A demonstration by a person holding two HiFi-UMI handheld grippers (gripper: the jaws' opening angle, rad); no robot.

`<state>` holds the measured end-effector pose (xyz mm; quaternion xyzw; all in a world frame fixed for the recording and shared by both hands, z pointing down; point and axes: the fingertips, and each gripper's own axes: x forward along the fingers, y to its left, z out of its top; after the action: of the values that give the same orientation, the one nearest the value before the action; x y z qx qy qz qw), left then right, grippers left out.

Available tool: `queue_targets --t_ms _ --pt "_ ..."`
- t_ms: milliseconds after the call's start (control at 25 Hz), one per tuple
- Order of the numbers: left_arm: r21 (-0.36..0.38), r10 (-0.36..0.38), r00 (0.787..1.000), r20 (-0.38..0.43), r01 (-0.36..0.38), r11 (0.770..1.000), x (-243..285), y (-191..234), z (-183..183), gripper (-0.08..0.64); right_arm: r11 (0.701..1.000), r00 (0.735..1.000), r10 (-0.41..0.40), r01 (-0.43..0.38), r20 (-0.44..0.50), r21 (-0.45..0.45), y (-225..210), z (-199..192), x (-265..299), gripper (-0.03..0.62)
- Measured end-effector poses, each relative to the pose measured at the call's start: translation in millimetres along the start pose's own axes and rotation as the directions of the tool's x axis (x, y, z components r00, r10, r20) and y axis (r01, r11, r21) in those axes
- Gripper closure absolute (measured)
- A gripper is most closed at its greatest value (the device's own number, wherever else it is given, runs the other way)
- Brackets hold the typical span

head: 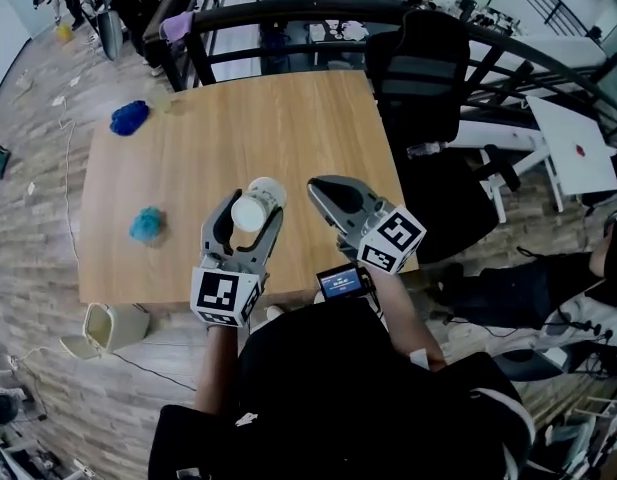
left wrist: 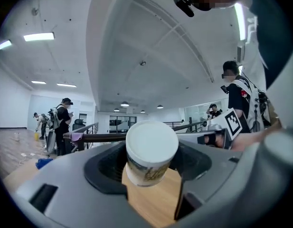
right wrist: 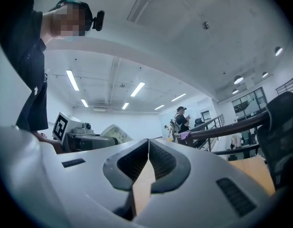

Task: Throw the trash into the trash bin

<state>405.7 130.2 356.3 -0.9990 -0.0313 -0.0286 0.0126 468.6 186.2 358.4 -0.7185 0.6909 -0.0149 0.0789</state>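
Above the smooth wooden table (head: 288,128), my left gripper (head: 252,208) clamps a cylindrical white paper cup (head: 260,194); my right gripper (head: 324,190) sits closed.

far wad (head: 129,117) and near wad (head: 146,225) sit left on the table (head: 288,138) (apart), trash bin (head: 108,328) on the floor (head: 38,268).

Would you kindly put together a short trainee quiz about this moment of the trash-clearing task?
1. True or false: the right gripper holds the paper cup.
2. What colour is the crumpled wad nearest the left gripper? A) red B) teal C) yellow
3. Fill in: the white trash bin sits on the ____, off the wooden table's near left corner.
Key: 1 false, the left gripper is shut on it and the right gripper is shut, empty; 2 B; 3 floor.
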Motion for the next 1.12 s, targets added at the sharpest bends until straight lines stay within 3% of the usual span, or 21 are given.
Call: queue_targets --t_ms 160,320,760,960,1120 --pt "0.048 0.005 1.000 -0.007 -0.005 0.999 -5 -10 5 0.261 0.999 0.999 0.032 -0.032 0.028 -0.016 9 14 1 0.594" --pt "0.003 0.006 0.999 0.034 -0.006 1.000 -13 -14 15 0.261 0.999 0.999 0.046 -0.046 0.026 -0.008 14 15 1 0.594" --pt "-0.033 0.016 1.000 0.021 -0.015 0.999 -5 -31 16 0.261 0.998 0.998 0.063 -0.062 0.019 -0.013 8 16 -15 0.594" --pt "-0.012 0.093 0.996 0.006 -0.093 0.996 -11 -26 10 0.261 0.994 0.994 0.107 -0.107 0.002 -0.008 12 10 -13 0.594" --pt "-0.051 0.209 0.977 -0.034 -0.210 0.976 -39 -8 -18 0.261 0.981 0.983 0.182 -0.180 -0.023 0.072 18 -21 12 0.594"
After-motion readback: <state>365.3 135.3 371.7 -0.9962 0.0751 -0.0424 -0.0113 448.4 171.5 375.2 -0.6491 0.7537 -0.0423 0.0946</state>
